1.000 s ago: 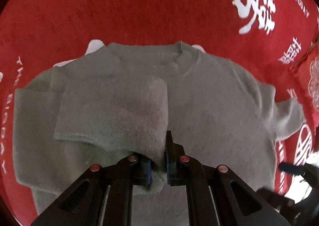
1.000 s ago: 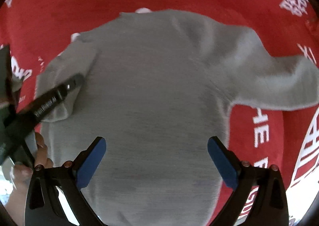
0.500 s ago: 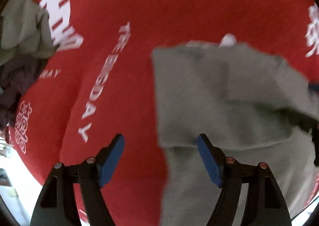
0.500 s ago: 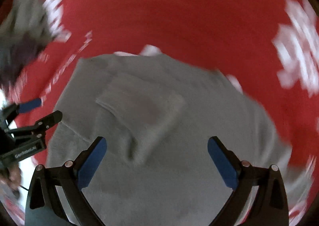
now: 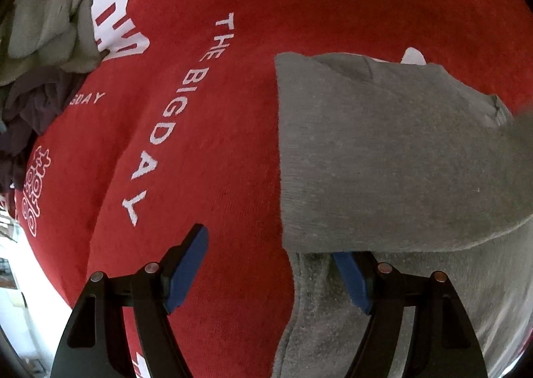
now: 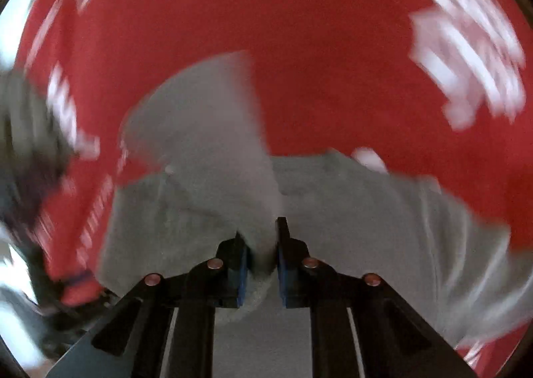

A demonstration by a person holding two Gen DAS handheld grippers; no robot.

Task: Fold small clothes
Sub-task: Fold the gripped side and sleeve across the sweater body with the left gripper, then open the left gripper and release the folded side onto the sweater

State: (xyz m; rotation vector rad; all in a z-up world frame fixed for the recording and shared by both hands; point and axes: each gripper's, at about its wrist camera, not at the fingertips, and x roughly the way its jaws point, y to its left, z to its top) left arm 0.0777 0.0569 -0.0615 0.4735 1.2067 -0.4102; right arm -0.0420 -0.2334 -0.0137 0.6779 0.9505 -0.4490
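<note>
Grey knit sweater (image 5: 383, 158) lies flat on red cloth with white lettering (image 5: 206, 111), at right of left wrist view, one sleeve folded across chest. Left gripper (image 5: 273, 264) jaws apart, holding nothing. Right gripper (image 6: 261, 258) jaws just closing, clamped on grey sleeve (image 6: 213, 131). Judgement: soft, light, limp; pinch at cuff or hem. Right view blurred; sweater's lower part cut off.

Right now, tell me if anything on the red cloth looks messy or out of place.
A crumpled heap of clothes sits unfolded at the far left edge of the red cloth. The grey sweater lies half-folded; nothing looks damaged.
</note>
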